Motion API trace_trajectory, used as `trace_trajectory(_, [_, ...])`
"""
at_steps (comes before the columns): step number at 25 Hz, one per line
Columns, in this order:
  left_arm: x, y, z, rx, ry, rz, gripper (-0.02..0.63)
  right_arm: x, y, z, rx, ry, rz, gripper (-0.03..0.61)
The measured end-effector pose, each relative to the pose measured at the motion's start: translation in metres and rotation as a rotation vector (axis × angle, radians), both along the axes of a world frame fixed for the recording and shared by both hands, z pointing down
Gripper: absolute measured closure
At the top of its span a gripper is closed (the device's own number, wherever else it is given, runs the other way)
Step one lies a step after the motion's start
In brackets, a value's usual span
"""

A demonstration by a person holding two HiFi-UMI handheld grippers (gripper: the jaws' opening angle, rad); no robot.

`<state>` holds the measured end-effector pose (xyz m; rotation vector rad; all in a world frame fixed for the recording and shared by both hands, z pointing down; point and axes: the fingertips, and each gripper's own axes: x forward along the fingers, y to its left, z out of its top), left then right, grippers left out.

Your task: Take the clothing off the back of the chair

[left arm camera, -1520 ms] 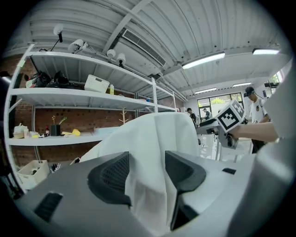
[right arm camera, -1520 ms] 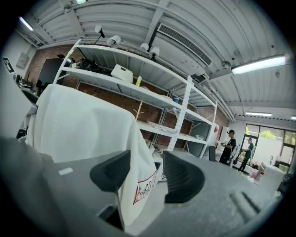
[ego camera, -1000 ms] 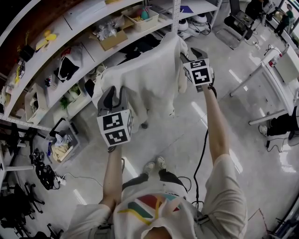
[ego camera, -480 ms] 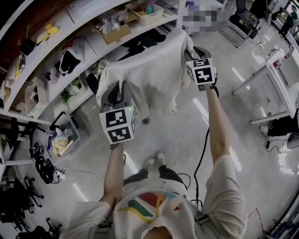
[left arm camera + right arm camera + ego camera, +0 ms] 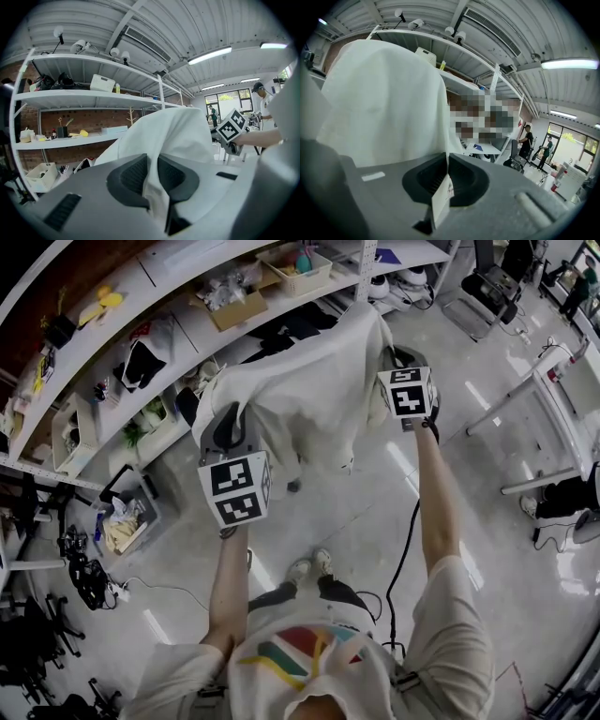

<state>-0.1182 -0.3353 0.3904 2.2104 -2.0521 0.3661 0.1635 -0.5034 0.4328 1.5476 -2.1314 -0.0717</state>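
Observation:
A white garment [image 5: 309, 390] hangs draped over a chair in front of the shelving; the chair is almost wholly hidden under it. My left gripper [image 5: 231, 424] is at the garment's left shoulder, and the left gripper view shows a fold of the white cloth [image 5: 173, 136] pinched between the jaws of that gripper [image 5: 152, 180], which closed on it within the last second. My right gripper [image 5: 394, 359] is at the garment's right side. Its jaws have just closed, and in the right gripper view this gripper [image 5: 446, 176] clamps the cloth's [image 5: 384, 103] edge and a small white tag [image 5: 440, 199].
Long white shelves [image 5: 169, 296] with a cardboard box [image 5: 239, 307], a basket [image 5: 302, 273] and clutter stand right behind the chair. A white table [image 5: 553, 371] stands at the right. A black cable [image 5: 403, 559] trails over the floor by my feet. People [image 5: 528, 140] stand far off.
The right gripper has shifted slightly right and down, against the garment's edge. The garment's right shoulder now bulges up higher. The left gripper has settled onto the left shoulder.

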Motion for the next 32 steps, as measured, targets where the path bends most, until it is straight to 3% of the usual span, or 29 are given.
trace_trajectory(12, [-0.033, 0.016, -0.003, 0.015, 0.01, -0.07, 0.557, -0.009, 0.039, -0.003, 0.022, 0.005, 0.007, 0.571])
trace_trajectory(23, [-0.079, 0.044, -0.009, 0.03, 0.038, -0.168, 0.56, -0.046, 0.096, -0.006, 0.029, 0.004, -0.029, 0.571])
trace_trajectory(26, [-0.081, 0.042, -0.009, 0.041, 0.052, -0.157, 0.56, -0.047, 0.108, -0.007, 0.031, 0.01, -0.01, 0.571])
trace_trajectory(32, [-0.107, 0.046, -0.01, 0.055, 0.009, -0.143, 0.563, -0.082, 0.125, -0.011, 0.051, 0.006, -0.01, 0.571])
